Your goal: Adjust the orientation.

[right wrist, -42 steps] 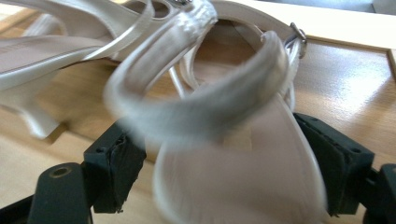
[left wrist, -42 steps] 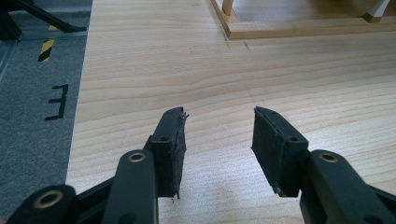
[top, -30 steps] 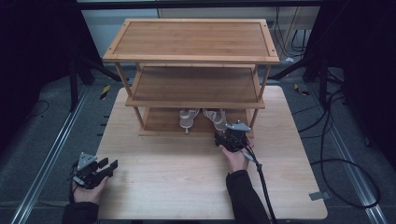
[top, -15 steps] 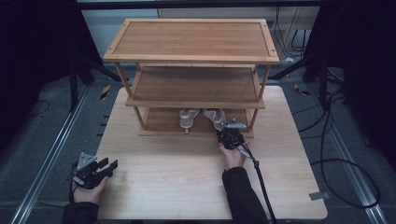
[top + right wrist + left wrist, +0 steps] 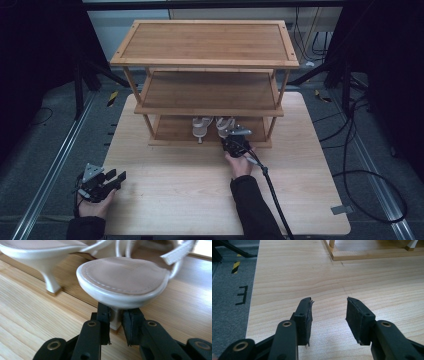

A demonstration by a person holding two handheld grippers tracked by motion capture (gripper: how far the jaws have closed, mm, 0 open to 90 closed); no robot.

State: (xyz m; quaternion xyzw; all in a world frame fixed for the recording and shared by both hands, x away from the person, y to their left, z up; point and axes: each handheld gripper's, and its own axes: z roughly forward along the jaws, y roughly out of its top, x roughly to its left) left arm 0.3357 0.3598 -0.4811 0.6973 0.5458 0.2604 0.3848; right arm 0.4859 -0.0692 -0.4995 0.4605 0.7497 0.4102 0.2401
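A three-tier wooden rack [image 5: 205, 75] stands at the table's [image 5: 175, 185] far edge. Two pale heeled sandals sit side by side at the front edge of its bottom shelf, heels outward. The right gripper [image 5: 115, 322] is closed on the heel of the right sandal [image 5: 123, 282]; the left sandal [image 5: 40, 252] stands just beside it. The rack's middle shelf overhangs both. The left gripper [image 5: 328, 312] rests near the table's near-left corner, jaws wide, holding nothing.

A pale wooden surface [image 5: 200, 190] carries a 3-tier wooden shelf [image 5: 207, 47] at its far side. On the shelf's bottom tier [image 5: 175, 129] stand 2 cream heeled sandals [image 5: 202, 127].
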